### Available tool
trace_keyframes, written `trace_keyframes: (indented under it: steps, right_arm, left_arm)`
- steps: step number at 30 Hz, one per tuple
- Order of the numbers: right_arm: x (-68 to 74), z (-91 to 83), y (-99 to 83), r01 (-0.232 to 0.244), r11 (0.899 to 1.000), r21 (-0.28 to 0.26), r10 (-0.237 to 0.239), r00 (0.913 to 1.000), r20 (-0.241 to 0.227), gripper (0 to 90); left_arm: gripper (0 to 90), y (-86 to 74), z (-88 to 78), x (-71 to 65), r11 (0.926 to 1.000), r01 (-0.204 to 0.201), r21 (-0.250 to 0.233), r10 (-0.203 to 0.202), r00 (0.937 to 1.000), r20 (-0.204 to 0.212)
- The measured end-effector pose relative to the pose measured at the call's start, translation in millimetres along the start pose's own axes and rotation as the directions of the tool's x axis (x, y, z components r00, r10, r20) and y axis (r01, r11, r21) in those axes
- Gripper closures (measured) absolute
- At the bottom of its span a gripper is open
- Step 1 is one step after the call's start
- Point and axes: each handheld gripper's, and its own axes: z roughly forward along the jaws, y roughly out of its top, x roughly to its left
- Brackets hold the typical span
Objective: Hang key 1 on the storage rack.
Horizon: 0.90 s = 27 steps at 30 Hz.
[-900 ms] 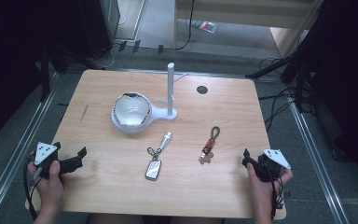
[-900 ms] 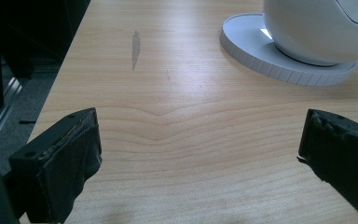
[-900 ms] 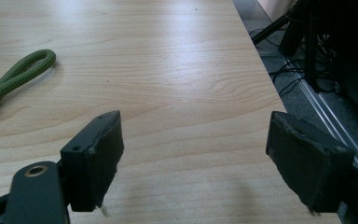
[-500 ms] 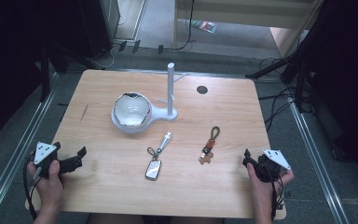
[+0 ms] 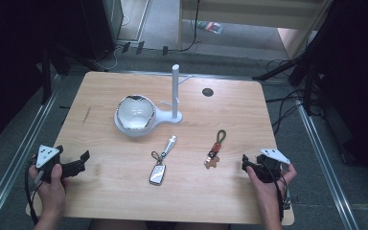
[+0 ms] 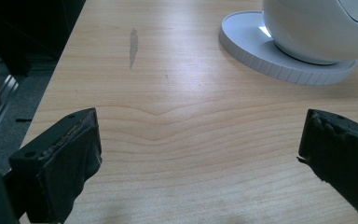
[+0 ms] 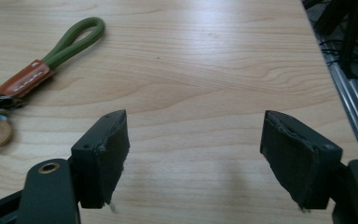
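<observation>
A silver car key fob (image 5: 158,172) on a ring with a metal tag lies at the table's middle front. To its right lies a keychain (image 5: 215,147) with a green loop (image 7: 74,37), a brown leather strap and a tan charm. A white bowl (image 5: 135,112) sits on a white stand base with an upright post (image 5: 175,91). My left gripper (image 5: 79,163) rests at the front left, open, nothing between its jaws; the bowl's base (image 6: 279,65) lies ahead of it. My right gripper (image 5: 247,162) rests at the front right, open and empty, just right of the keychain.
A small dark round hole (image 5: 207,91) sits near the table's far edge. Metal rails (image 5: 326,158) run along both sides of the wooden table (image 5: 100,201), with cables on the floor to the right. Bare wood lies between both grippers and the keys.
</observation>
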Motion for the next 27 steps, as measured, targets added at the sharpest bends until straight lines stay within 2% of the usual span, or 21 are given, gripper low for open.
trace_keyframes:
  steps: [1, 2, 5, 9, 10, 15, 16, 17, 18, 19, 20, 23, 25, 26, 27]
  right_arm:
    - [2.9, 0.0, 4.4, 0.018, 0.999, 0.031, -0.017, 0.9997, -0.015, 24.5]
    - [2.9, 0.0, 4.4, 0.018, 0.999, 0.031, -0.017, 0.9997, -0.015, 24.5]
    - [6.8, 0.7, 14.9, 0.048, 0.994, 0.097, -0.045, 0.9985, -0.033, 25.9]
    - [9.8, 1.5, 21.0, 0.063, 0.989, 0.136, -0.059, 0.9976, -0.036, 27.6]
    - [13.2, 2.1, 25.1, 0.083, 0.985, 0.153, -0.080, 0.9964, -0.027, 28.1]
    - [24.6, 5.4, 36.6, 0.103, 0.972, 0.211, -0.097, 0.9945, -0.039, 28.7]
    - [24.6, 5.4, 36.6, 0.103, 0.972, 0.211, -0.097, 0.9945, -0.039, 28.7]
    - [29.3, 9.4, 41.2, 0.123, 0.961, 0.248, -0.116, 0.9924, -0.040, 28.8]
    - [30.7, 10.8, 42.8, 0.127, 0.956, 0.263, -0.120, 0.9918, -0.042, 28.9]
    - [30.7, 10.8, 42.8, 0.127, 0.956, 0.263, -0.120, 0.9918, -0.042, 28.9]
    - [32.5, 12.8, 44.7, 0.131, 0.951, 0.281, -0.123, 0.9914, -0.046, 28.9]
    - [41.1, 20.3, 50.7, 0.146, 0.928, 0.343, -0.135, 0.9893, -0.055, 28.6]
    - [46.7, 24.3, 53.4, 0.178, 0.912, 0.371, -0.168, 0.9841, -0.059, 28.4]
    - [49.7, 26.0, 55.0, 0.180, 0.905, 0.384, -0.169, 0.9836, -0.062, 28.2]
    - [49.7, 26.0, 55.0, 0.180, 0.905, 0.384, -0.169, 0.9836, -0.062, 28.2]
  left_arm:
    - [0.0, 0.2, 0.4, 0.1, 1.0000, 0.001, 0.003, -0.001, 1.0000, 0.002]
    - [0.0, 0.3, 0.7, 0.3, 1.0000, 0.006, 0.003, -0.006, 1.0000, 0.003]
    - [0.0, 0.5, 1.0, 2.4, 0.9998, 0.018, 0.002, -0.018, 0.9998, 0.006]
    - [0.0, 0.5, 0.8, 3.3, 0.9997, 0.026, 0.000, -0.026, 0.9996, 0.010]
    - [0.0, 0.5, 0.7, 3.5, 0.9996, 0.027, 0.000, -0.027, 0.9996, 0.012]
    - [0.0, 0.4, 0.7, 4.5, 0.9992, 0.039, -0.005, -0.038, 0.9991, 0.017]
    - [0.0, 0.4, 0.8, 4.6, 0.9992, 0.038, -0.006, -0.038, 0.9991, 0.017]
    - [0.0, 0.5, 0.7, 4.6, 0.9992, 0.039, -0.005, -0.039, 0.9991, 0.017]
    - [0.0, 0.4, 0.8, 4.7, 0.9992, 0.041, -0.007, -0.040, 0.9990, 0.019]
    - [0.0, 0.4, 0.8, 4.8, 0.9991, 0.041, -0.008, -0.041, 0.9989, 0.020]
    - [0.0, 0.4, 0.8, 5.0, 0.9991, 0.042, -0.009, -0.042, 0.9989, 0.021]
    - [0.0, 0.3, 0.8, 5.4, 0.9989, 0.045, -0.011, -0.044, 0.9988, 0.023]
    - [0.0, 0.3, 0.8, 5.4, 0.9989, 0.045, -0.012, -0.045, 0.9987, 0.023]
    - [0.0, 0.4, 0.9, 5.5, 0.9989, 0.045, -0.012, -0.045, 0.9987, 0.023]
    - [0.0, 0.5, 1.0, 5.5, 0.9990, 0.044, -0.012, -0.044, 0.9988, 0.024]
